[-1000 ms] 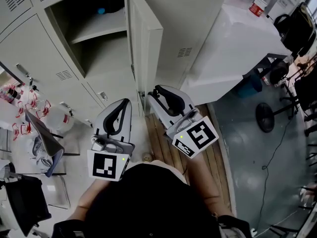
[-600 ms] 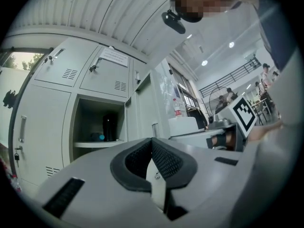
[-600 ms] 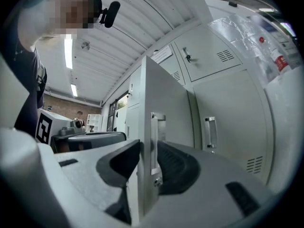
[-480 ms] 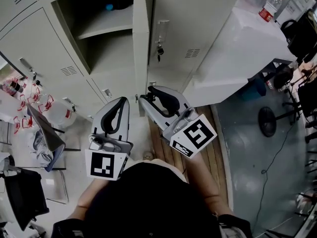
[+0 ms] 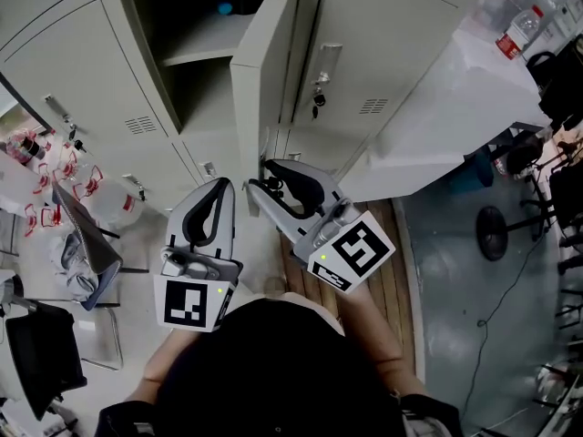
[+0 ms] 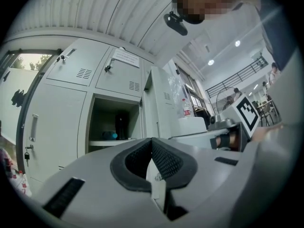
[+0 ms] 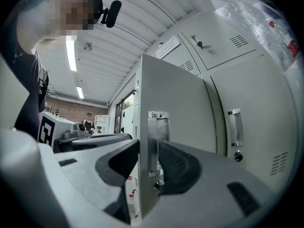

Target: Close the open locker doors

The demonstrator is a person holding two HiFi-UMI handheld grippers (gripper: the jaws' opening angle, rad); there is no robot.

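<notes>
Across the wall ahead stands a bank of pale grey lockers, most of them shut. One compartment is open, with a shelf inside it. To the right of the lockers, a white desk butts against them.

The open locker door swings out toward the person, hinged on the compartment's right side, its free edge pointing down at the two grippers. In the right gripper view its face fills the middle, with a metal handle plate near the edge.

The right gripper sits at the lower end of that door edge. Its fingers stand apart and have just been opening, with the door edge and handle plate between them. The right-hand finger lies close against the door face, and a gap shows on the other side.

The left gripper hovers just beside it on the left, short of the lockers. Its fingers are closed tip to tip on nothing.

A clear bottle with a red label stands on the desk's far end. A bunch of keys hangs from the neighbouring shut door, and a small blue object rests on the shelf
</notes>
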